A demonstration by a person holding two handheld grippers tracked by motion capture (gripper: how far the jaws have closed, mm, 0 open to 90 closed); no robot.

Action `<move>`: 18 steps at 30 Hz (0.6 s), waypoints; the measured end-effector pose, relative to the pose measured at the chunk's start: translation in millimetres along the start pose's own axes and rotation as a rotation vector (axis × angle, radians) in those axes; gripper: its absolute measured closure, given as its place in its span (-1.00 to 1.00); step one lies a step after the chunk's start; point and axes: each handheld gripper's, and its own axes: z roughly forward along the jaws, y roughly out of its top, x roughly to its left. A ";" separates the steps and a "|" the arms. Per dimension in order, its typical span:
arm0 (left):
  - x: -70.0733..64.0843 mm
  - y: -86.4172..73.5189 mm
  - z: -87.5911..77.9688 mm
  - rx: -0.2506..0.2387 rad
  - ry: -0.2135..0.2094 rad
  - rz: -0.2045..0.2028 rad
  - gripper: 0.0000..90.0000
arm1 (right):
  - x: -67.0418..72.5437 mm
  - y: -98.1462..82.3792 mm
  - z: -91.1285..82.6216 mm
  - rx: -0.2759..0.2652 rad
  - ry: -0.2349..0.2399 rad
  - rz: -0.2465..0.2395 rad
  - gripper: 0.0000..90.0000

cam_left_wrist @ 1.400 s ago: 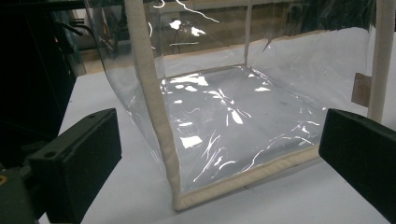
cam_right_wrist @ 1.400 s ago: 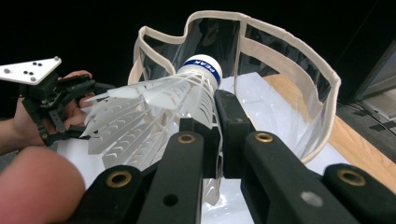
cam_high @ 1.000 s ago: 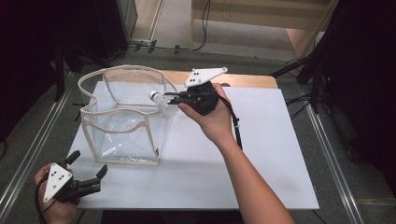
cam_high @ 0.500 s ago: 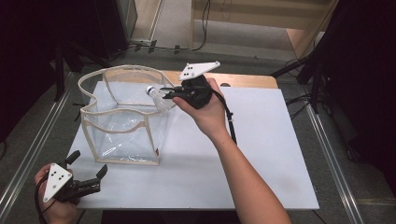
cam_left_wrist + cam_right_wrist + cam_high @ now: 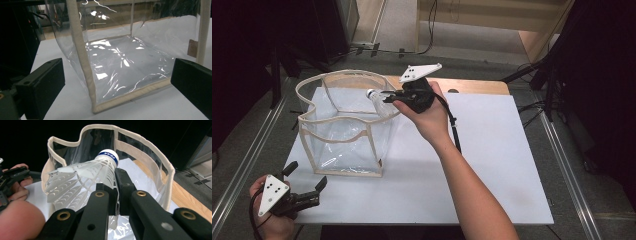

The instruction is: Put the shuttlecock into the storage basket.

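A white bench fills the centre of the high view. In the left half of that view stands a clear plastic bag with cream fabric edging, open at the top and apparently empty. At the upper centre, the right tool hangs over the bag's right rim, its jaws pinching a white feather shuttlecock by the skirt, cork end pointing away over the opening. At the lower left corner, the left tool rests near the bag's front corner with its jaws spread, holding nothing. Judged from this, the drop goes best if the shuttlecock is carried further over the middle of the opening before release, clear of the floppy rim.
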 end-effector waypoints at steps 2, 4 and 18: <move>0.0 0.0 -0.1 0.001 0.001 0.001 -1.00 | -0.8 -0.4 0.6 0.002 0.000 0.001 0.89; 0.0 0.0 0.0 0.000 0.000 0.000 -1.00 | -2.7 -1.6 3.0 0.007 -0.006 0.006 0.89; -0.3 0.0 0.2 0.000 0.000 0.002 -1.00 | -6.3 -7.4 -1.7 0.005 -0.003 0.011 0.54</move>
